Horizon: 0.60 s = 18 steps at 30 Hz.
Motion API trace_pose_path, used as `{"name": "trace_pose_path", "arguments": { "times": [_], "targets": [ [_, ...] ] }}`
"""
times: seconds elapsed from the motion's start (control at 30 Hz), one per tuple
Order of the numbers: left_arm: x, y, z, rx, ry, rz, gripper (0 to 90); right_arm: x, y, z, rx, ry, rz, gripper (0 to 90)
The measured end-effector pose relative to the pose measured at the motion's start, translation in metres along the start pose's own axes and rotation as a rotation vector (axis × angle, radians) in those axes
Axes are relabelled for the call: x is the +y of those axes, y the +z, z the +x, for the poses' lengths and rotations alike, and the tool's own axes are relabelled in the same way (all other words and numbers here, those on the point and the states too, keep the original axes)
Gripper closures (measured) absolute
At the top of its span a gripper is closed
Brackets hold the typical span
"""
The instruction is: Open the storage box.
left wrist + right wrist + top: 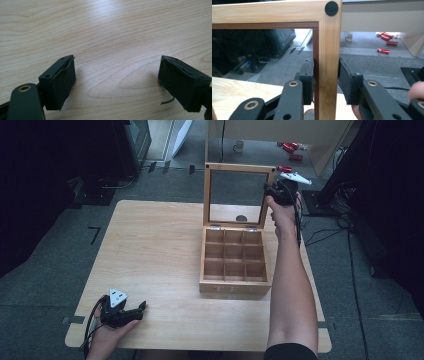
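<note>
Beyond my table (150, 250), a white mug (239, 146) and several red cans (291, 148) lie on the grey floor (60, 270).

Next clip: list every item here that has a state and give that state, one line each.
wooden box: open, its nine compartments look empty.
lid: raised upright on its hinges, clear pane in a wooden frame.
right hand-held gripper: jaws either side of the lid frame's side rail, against it.
left hand-held gripper: jaws wide apart, nothing between them, low over the table.
</note>
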State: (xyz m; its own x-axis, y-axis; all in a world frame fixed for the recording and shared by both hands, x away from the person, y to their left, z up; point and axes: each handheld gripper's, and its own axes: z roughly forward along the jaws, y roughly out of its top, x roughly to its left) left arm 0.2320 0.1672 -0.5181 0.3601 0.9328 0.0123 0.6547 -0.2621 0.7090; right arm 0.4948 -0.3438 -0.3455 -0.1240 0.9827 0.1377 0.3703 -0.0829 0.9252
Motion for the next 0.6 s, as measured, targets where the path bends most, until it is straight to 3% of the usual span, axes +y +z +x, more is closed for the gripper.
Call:
{"name": "trace_pose_path", "arguments": {
  "times": [0.23, 0.47, 0.6],
  "targets": [
    [0.0, 0.0, 0.0, 0.0, 0.001, 0.0, 15.2, -0.007, -0.015, -0.001, 0.023, 0.008, -0.03, 56.7],
    [0.0, 0.0, 0.0, -0.001, 0.002, 0.0, 15.2, -0.016, -0.038, -0.002, 0.057, 0.005, -0.025, 35.1],
    [0.0, 0.0, 0.0, -0.002, -0.001, 0.001, 15.2, -0.021, -0.053, -0.001, 0.048, -0.007, 0.004, 20.6]
  ]
}}
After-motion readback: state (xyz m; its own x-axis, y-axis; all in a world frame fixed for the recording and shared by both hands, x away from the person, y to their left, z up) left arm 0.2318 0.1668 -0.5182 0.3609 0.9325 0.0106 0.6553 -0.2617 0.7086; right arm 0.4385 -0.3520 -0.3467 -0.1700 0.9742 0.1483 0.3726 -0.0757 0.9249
